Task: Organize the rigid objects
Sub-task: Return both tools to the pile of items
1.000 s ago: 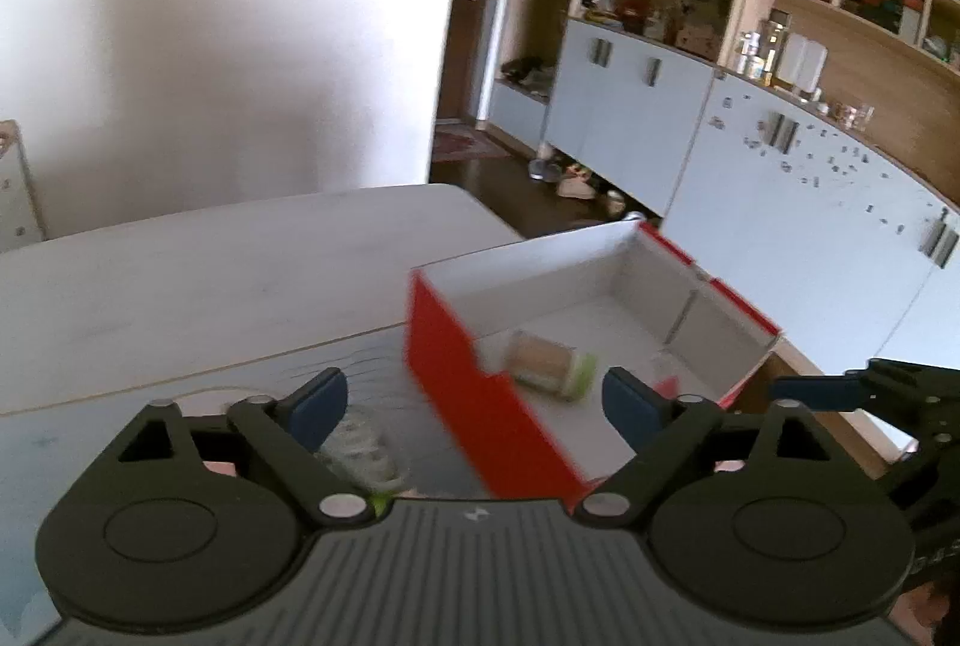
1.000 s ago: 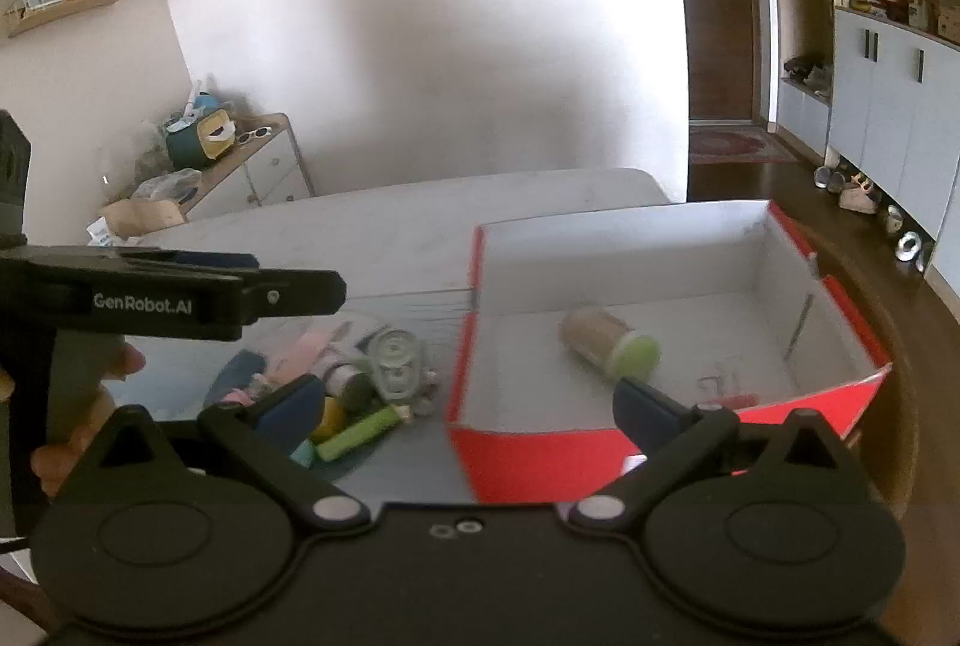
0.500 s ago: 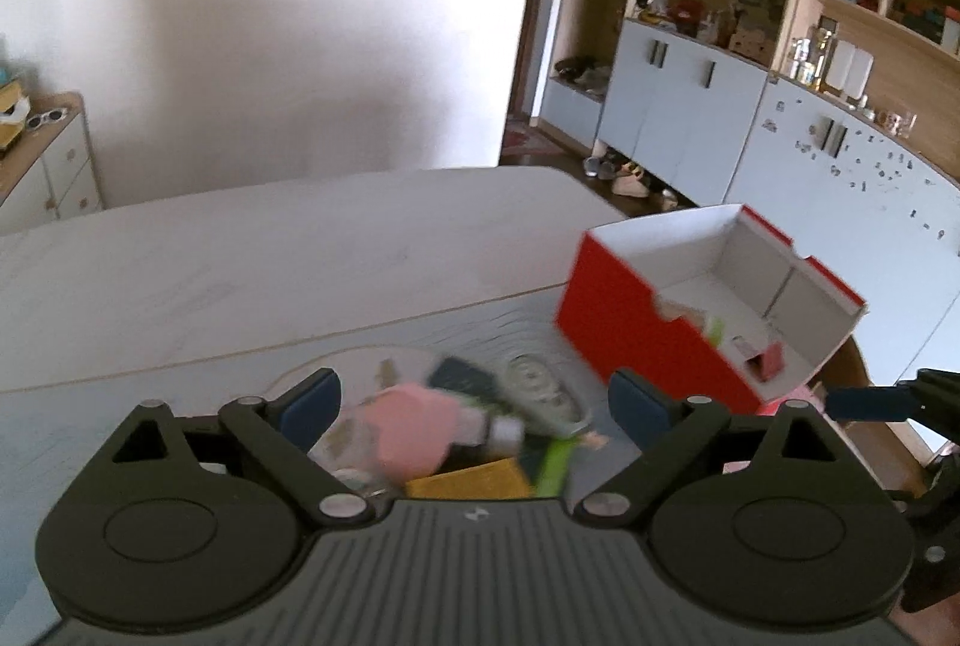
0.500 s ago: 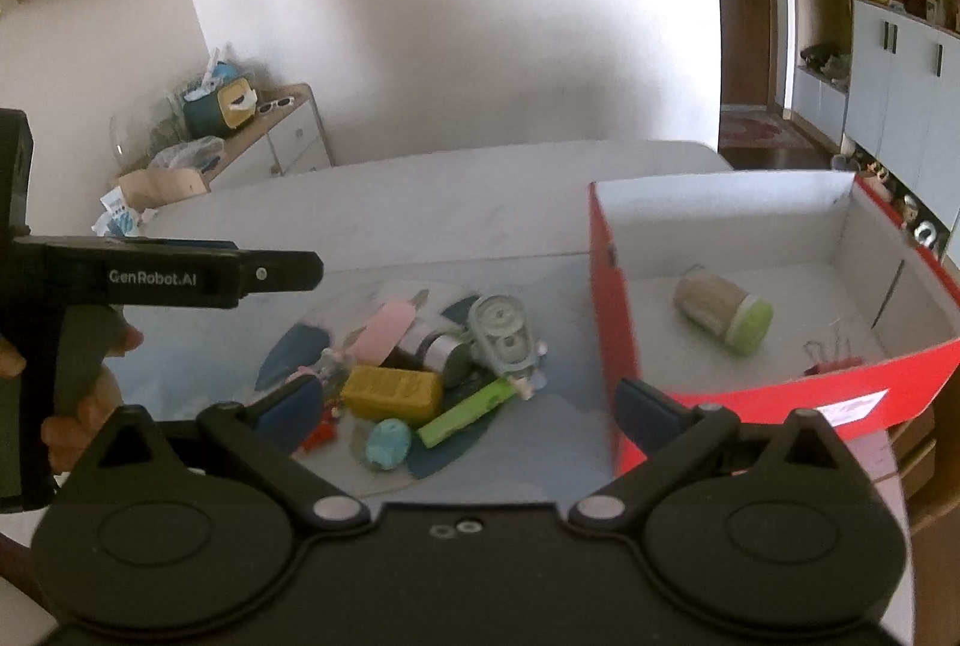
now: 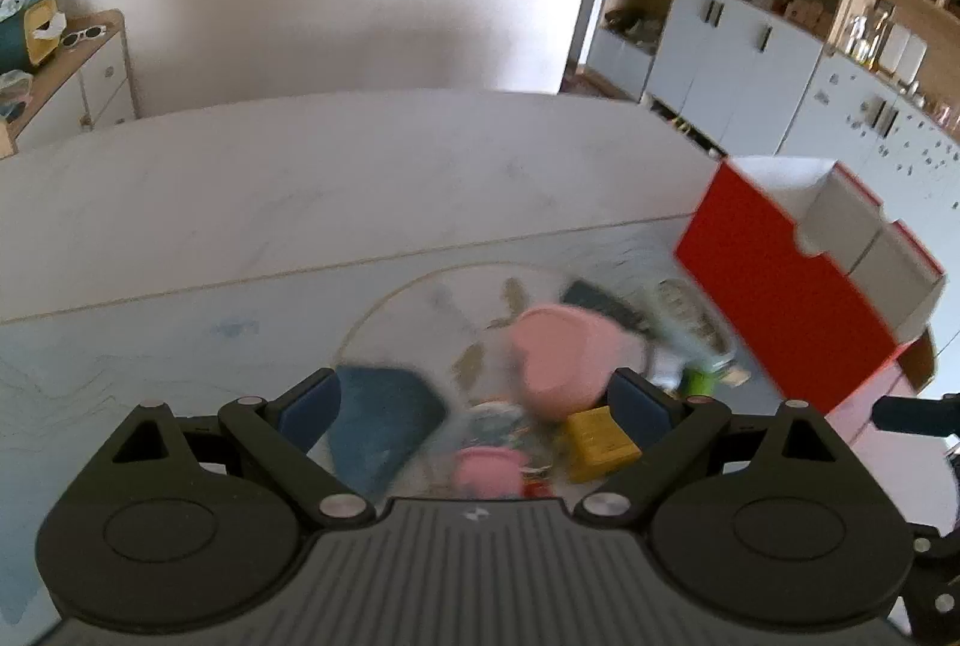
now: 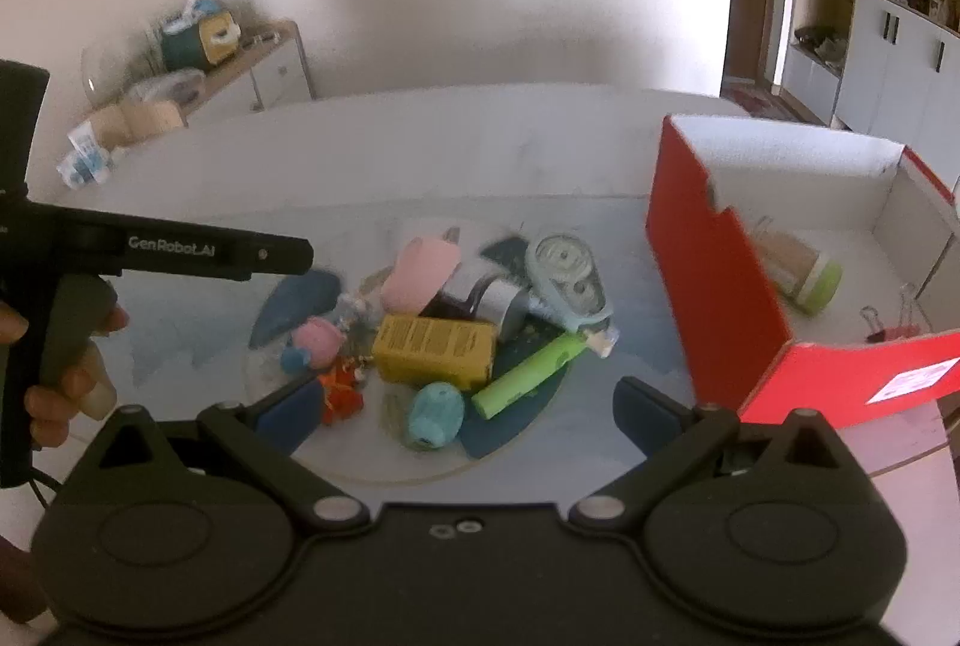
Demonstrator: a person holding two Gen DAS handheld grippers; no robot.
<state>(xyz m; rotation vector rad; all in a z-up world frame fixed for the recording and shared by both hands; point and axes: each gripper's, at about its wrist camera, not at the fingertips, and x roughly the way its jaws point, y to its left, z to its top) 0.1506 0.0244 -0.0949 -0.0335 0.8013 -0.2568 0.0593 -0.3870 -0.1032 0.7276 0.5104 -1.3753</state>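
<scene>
A pile of small objects lies on a round clear plate: a yellow box, a green stick, a pink flat piece, a silver can, a light blue tape dispenser, a teal ball. A red box at the right holds a green-capped jar and binder clips. My right gripper is open over the pile. My left gripper is open above the pile's left side; the pink piece and yellow box show there.
The pale table stretches back toward a white wall. A sideboard with clutter stands at the far left. White cabinets line the right. The red box sits near the table's right edge.
Both grippers have swung left, from over the red box to over the pile on the plate. Both stayed open.
</scene>
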